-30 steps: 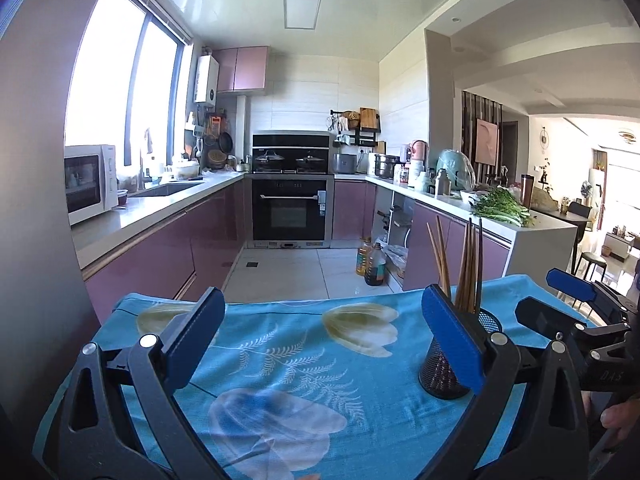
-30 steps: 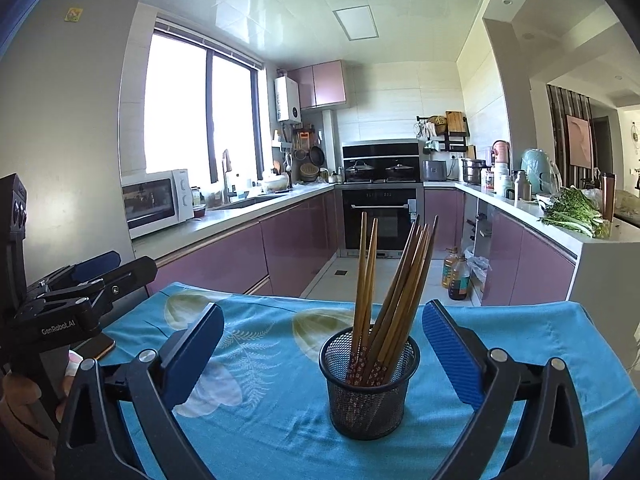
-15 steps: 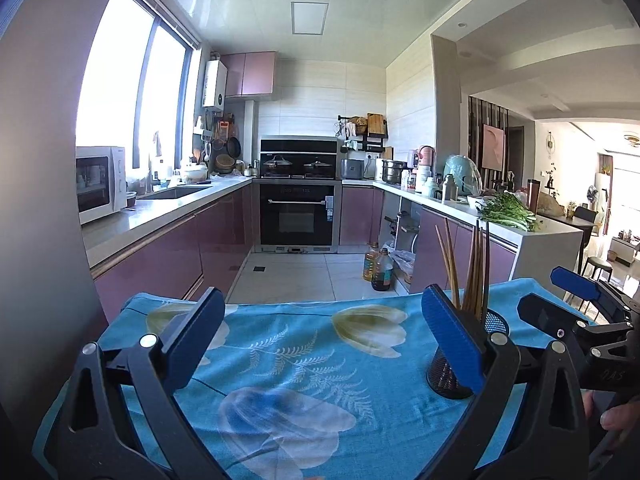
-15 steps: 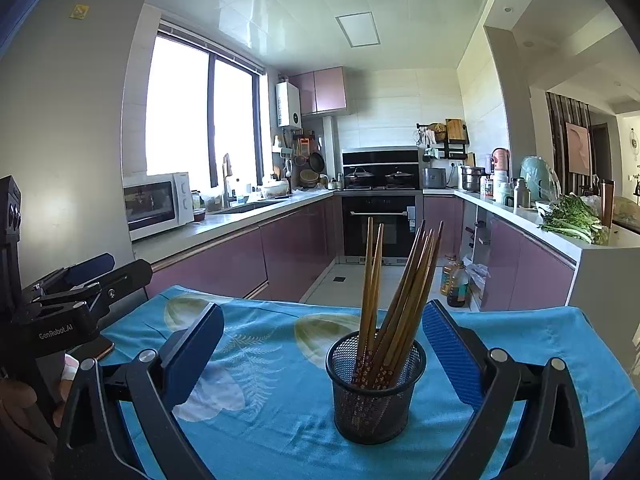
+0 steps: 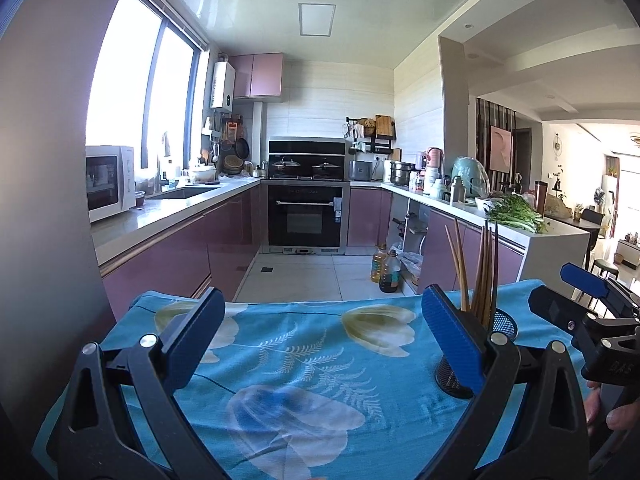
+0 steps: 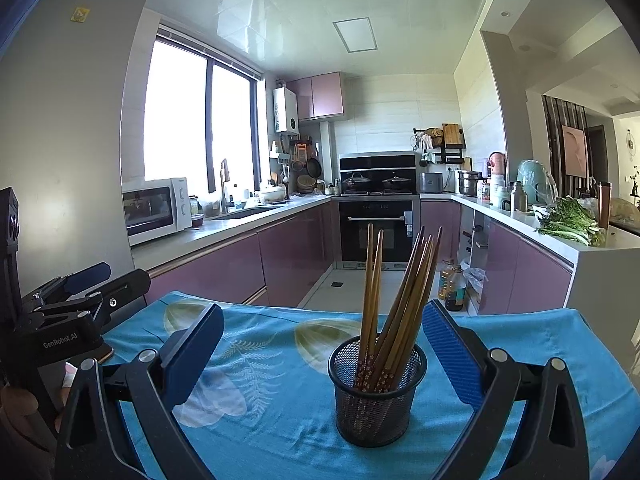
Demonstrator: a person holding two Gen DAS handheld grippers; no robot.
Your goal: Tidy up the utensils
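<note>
Over the blue flowered cloth the right gripper hung with its jaws spread wide and nothing between the pads; the mesh cup stood upright on the cloth just ahead, inside the span of the two fingers but touching neither. The left gripper was equally wide open and empty over the bare cloth, with the cup partly hidden behind its right finger.

Against the frames a second earlier, both cameras sat a little lower and tilted up: more ceiling showed, the cup had slid down and rightward in each view, and the jaws had not changed their spread.

The cloth covered a table with a pale tulip and fern print. Beyond it ran a kitchen with mauve cabinets, a black oven at the far wall, a white microwave on the left counter under a bright window, and greens on the right counter. Two oil bottles stood on the tiled floor.

The cup held a bundle of wooden chopsticks, tips down, fanning out and leaning mostly to the right above the rim.
</note>
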